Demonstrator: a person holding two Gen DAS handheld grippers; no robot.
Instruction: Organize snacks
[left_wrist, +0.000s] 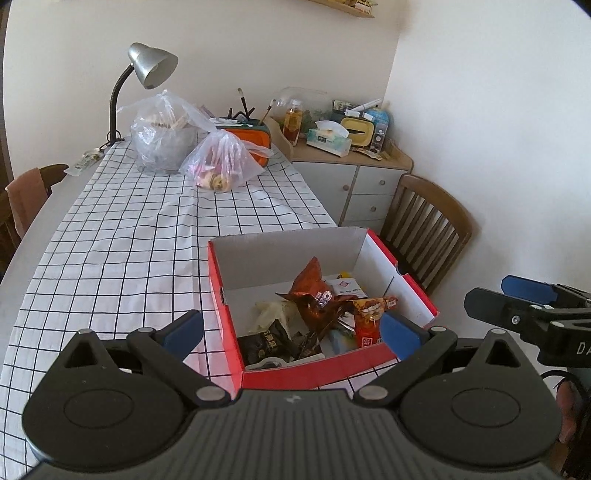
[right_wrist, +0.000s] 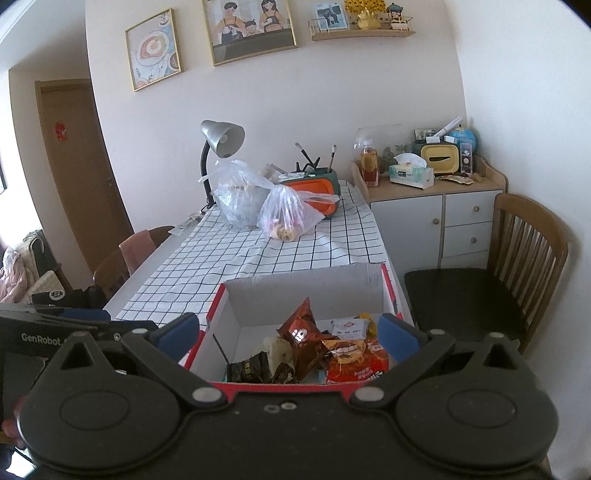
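We hold left gripper (left_wrist: 291, 332) and right gripper (right_wrist: 288, 330) above red box (left_wrist: 417, 291) on bench (left_wrist: 122, 236); fingers spread, empty. Snack packets (right_wrist: 299, 341) piled inside box, gathered for tidiness.

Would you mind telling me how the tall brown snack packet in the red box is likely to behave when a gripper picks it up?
The brown snack packet looks puffy and crinkled, so probably light and yielding. Its glossy film may slip between the pads.

Soft daylight, fisheye edges, slightly hazy
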